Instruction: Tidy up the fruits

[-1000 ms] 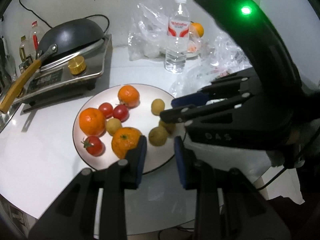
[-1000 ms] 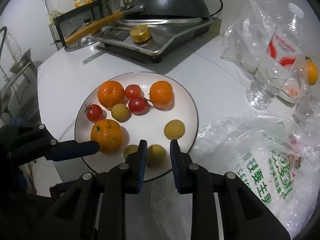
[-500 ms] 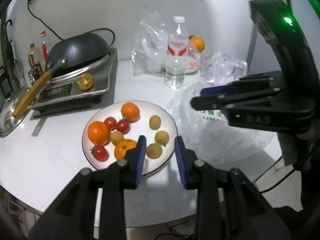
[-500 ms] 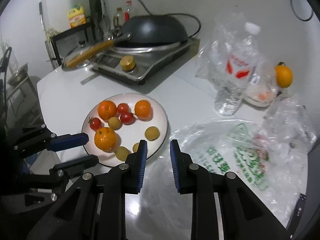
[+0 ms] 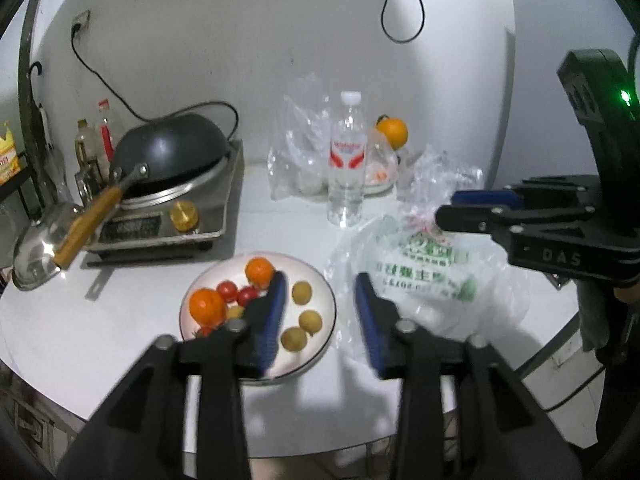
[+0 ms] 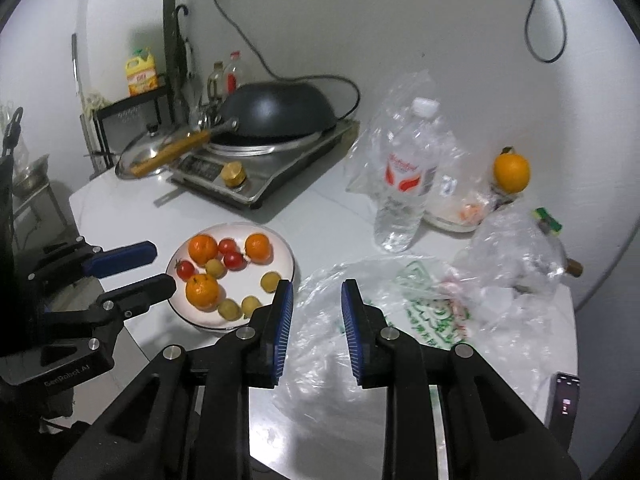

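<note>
The left gripper [image 5: 320,304] hangs angled down above the white plate [image 6: 287,251] of fruits [image 6: 203,249], its jaws just spread and empty. Just right, the right gripper [image 6: 316,312] tilts over the printed plastic bag [image 6: 420,304], jaws slightly parted, gripping nothing.

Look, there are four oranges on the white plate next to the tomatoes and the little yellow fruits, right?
Not quite: the white plate holds three oranges, not four, beside the tomatoes and the little yellow fruits. The right wrist view shows it best. A fourth orange sits apart near the wall, behind the water bottle.
</note>
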{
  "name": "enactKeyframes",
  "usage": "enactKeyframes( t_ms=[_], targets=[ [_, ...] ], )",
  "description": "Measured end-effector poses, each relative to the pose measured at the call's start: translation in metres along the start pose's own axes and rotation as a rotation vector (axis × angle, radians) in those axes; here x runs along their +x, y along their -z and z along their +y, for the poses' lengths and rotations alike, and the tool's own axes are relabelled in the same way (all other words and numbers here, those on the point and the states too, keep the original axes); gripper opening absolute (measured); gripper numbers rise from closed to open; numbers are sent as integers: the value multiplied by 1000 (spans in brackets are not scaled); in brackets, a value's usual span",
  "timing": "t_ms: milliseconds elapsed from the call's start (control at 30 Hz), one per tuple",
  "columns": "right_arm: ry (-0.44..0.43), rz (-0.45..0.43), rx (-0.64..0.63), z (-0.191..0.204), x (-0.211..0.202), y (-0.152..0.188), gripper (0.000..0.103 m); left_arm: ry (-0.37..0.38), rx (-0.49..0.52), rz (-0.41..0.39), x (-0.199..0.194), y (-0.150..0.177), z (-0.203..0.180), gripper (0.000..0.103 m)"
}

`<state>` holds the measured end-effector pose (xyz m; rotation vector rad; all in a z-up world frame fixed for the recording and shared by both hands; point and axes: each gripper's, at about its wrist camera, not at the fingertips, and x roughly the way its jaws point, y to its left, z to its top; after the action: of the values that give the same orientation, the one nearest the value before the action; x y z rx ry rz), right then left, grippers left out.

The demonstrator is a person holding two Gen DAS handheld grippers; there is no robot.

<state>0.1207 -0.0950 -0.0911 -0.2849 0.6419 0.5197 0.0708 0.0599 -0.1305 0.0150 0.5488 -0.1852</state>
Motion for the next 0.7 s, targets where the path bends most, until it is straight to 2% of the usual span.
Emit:
enactKeyframes(
  t_ms=[33, 67, 333, 400, 467, 700],
  targets=[
    [3, -18, 4, -2, -8, -1, 36, 1, -5, -17, -4, -2, -1, 59],
    [6, -30, 6, -3, -13, -2, 38, 2, -9, -34, -9, -6, -3, 60],
    [38, -125, 18, -12, -52, -12, 38, -24, 5, -120, -36, -32, -12, 61],
    [44, -140, 21, -14, -58, -14, 38, -33, -9, -148, -43, -38, -10, 65],
    [51, -159, 22, -15, -66, -17, 39, -43, -19, -177, -51, -44, -9, 74],
    [63, -225, 17, -14, -94, -24, 45, -63, -18, -236, -73, -58, -9, 74]
  ],
)
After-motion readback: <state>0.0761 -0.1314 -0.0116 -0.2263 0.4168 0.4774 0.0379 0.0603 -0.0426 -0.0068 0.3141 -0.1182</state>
